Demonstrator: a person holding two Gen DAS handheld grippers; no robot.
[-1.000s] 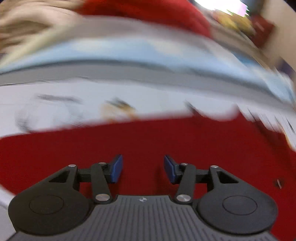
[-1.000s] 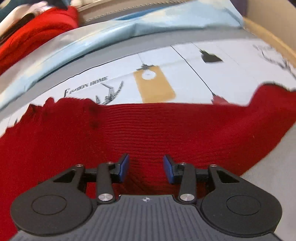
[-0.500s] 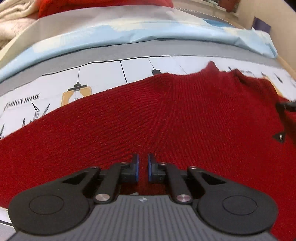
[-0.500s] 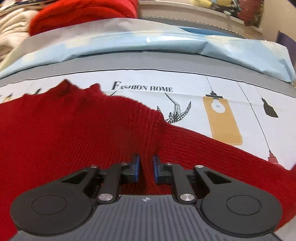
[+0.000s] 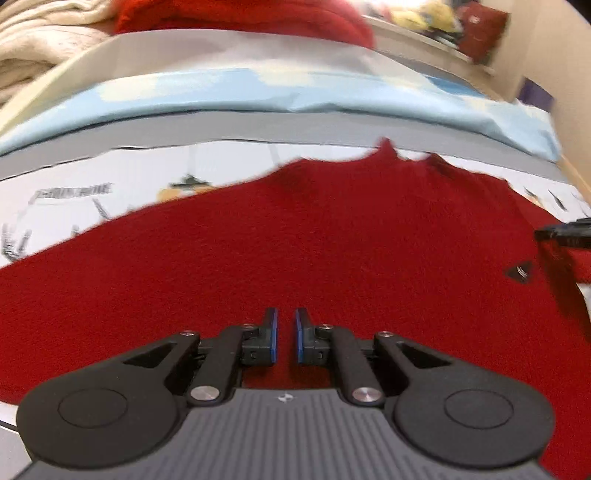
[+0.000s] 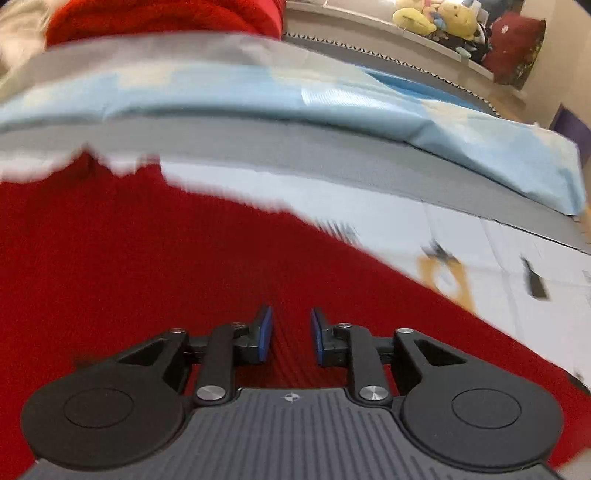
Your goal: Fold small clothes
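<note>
A red knit sweater (image 5: 332, 236) lies spread on a white printed sheet (image 5: 110, 184); it also fills the left and middle of the right wrist view (image 6: 129, 266). My left gripper (image 5: 286, 334) sits low over the sweater's near part, its jaws a narrow gap apart with red knit showing between them. My right gripper (image 6: 291, 334) is over the sweater's right side, its jaws partly open with nothing held between them. A dark tip of the other gripper (image 5: 565, 234) shows at the right edge of the left wrist view.
A light blue folded cloth (image 6: 332, 107) and a grey band (image 6: 295, 155) lie beyond the sweater. A red garment pile (image 5: 240, 18) and cream knitwear (image 5: 33, 62) sit at the back. Plush toys (image 6: 436, 18) line a far shelf.
Both grippers closed on the sweater half a second ago; now both jaws have parted, the right wider. Both views have shifted and blurred, and the sweater lies lower in the views.
</note>
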